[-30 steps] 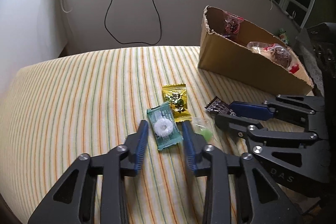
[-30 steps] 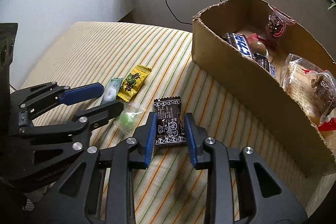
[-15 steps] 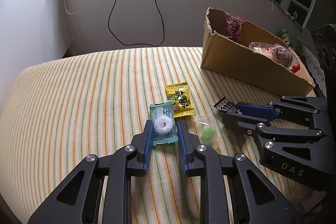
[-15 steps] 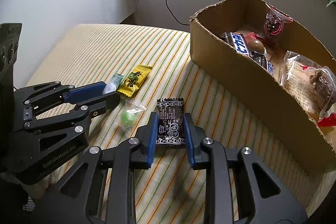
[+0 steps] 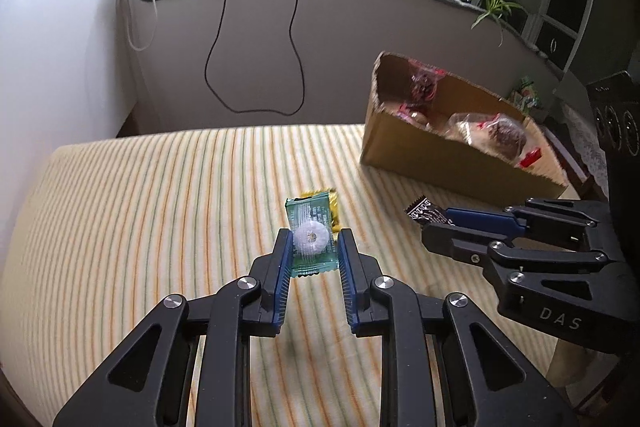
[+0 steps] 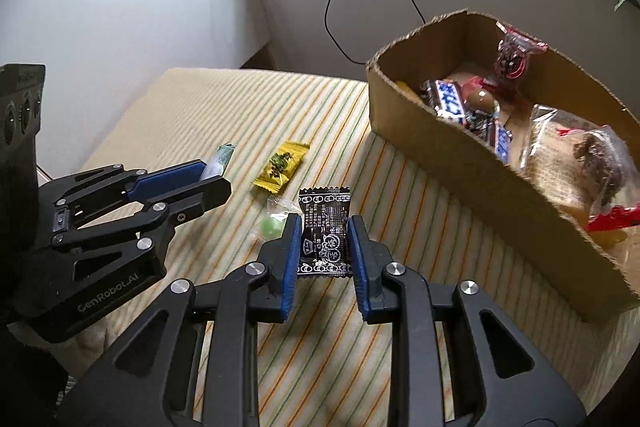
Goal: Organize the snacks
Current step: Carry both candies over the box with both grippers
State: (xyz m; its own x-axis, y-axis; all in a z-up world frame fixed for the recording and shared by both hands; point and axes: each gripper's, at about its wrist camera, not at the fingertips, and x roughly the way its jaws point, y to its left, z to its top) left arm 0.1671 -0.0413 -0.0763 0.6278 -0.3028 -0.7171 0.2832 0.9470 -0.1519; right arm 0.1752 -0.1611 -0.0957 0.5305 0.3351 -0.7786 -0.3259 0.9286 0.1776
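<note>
Two light, crinkly packets are in your fingers, both short of the brown cardboard box (image 6: 472, 163). Your left gripper (image 5: 314, 255) pinches the green foil sachet with the white ring sweet (image 5: 311, 237) by its side edges; your right gripper (image 6: 325, 247) clamps the black printed wrapper (image 6: 326, 227) likewise. Both films look slippery and soft, so hold near the filled middle. The yellow sachet (image 6: 282, 167) and clear-wrapped green candy (image 6: 271, 225) lie on the striped worktop (image 6: 224, 107), left of the box.
</note>
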